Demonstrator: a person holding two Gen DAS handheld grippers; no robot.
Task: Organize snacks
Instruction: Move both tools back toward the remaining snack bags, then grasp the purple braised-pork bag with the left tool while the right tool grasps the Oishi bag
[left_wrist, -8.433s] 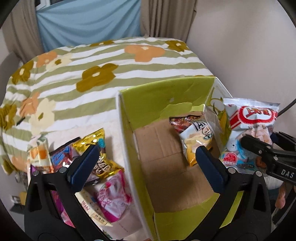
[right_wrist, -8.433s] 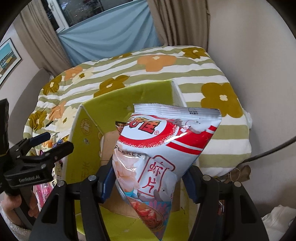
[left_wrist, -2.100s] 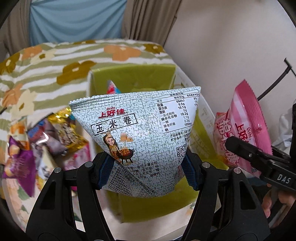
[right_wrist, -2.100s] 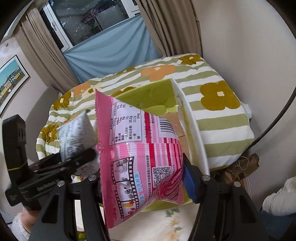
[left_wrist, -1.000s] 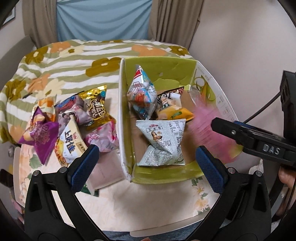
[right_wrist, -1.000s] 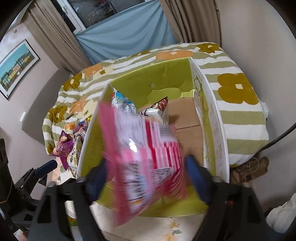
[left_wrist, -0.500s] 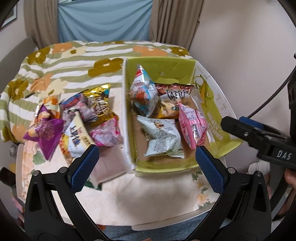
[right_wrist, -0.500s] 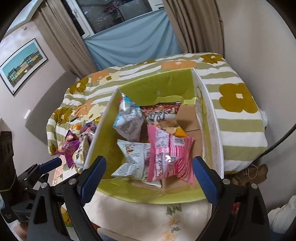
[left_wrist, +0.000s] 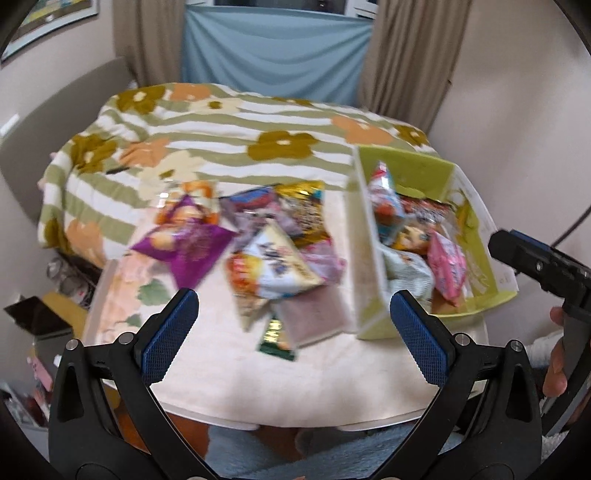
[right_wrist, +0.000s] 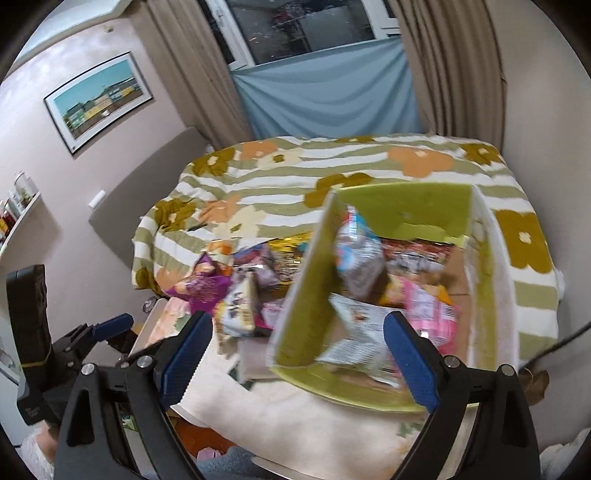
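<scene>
1. On the table w/ cream cloth (left_wrist: 229, 373), a green cardboard box (left_wrist: 369, 266) sits at the right side; loose snack packs lie in a pile just left of it.
2. Inside box: pink packet (left_wrist: 448, 267) toward the right wall, grey-white patterned bag (left_wrist: 406, 273) beside it near the left wall, a blue/red/white bag (left_wrist: 384, 206) standing further back, plus a red-dark pack (left_wrist: 424, 212) behind. Same contents show in right wrist view: pink packet (right_wrist: 428, 314), grey-white bag (right_wrist: 358, 325).
3. Pile outside box: purple bag (left_wrist: 184, 247), white triangular bag w/ orange base (left_wrist: 273, 266), gold pack (left_wrist: 306, 218), a dark green wrapper (left_wrist: 275, 339) nearest the table edge. Blurred, so print not readable.
4. Left gripper (left_wrist: 293, 336): jaws spread wide, nothing between them, over the table's near edge in front of the pile.
5. Right gripper (right_wrist: 297, 360): jaws have just been opening, now wide apart & empty, over the box's near-left corner. Seen from left view as a black tool at far right, a hand (left_wrist: 556, 369) on its grip.
6. Behind: bed w/ green-striped flower blanket (left_wrist: 221, 125), blue cloth (right_wrist: 325, 96) under window, framed picture (right_wrist: 98, 98) on left wall.
</scene>
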